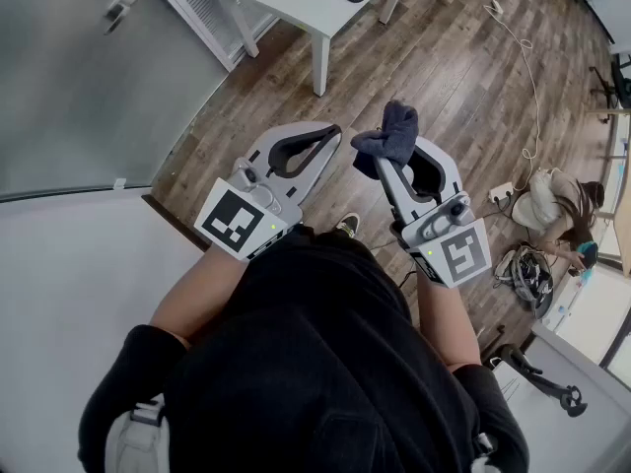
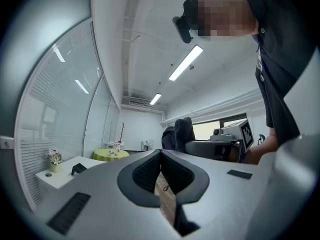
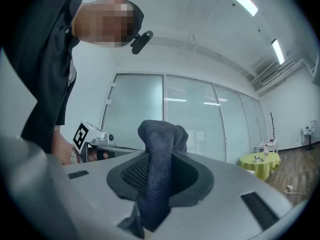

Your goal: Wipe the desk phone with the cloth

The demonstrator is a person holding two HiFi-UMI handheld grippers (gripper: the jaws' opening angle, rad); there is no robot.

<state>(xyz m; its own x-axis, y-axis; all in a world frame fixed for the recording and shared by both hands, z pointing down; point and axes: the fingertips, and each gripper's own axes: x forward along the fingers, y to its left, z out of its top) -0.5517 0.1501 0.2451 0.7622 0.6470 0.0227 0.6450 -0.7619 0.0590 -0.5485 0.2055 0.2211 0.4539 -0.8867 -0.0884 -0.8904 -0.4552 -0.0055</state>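
Note:
A dark blue cloth [image 1: 389, 136] is bunched at the tip of my right gripper [image 1: 392, 151], which is shut on it. In the right gripper view the cloth [image 3: 159, 174] stands up between the jaws and fills the gap. My left gripper [image 1: 330, 138] is shut with nothing in it; its jaws meet at the tip [image 2: 161, 154]. Both grippers are held up in front of the person's chest, side by side, above a wooden floor. No desk phone shows clearly. The cloth [image 2: 178, 134] also appears beyond the left gripper.
A white table [image 1: 306, 3] with a black cable on it stands ahead on the wooden floor. A grey glass partition [image 1: 79, 87] runs on the left. Bags and cables [image 1: 537, 254] lie at the right. A small white desk [image 2: 62, 174] and a yellow round table [image 2: 111, 154] stand further off.

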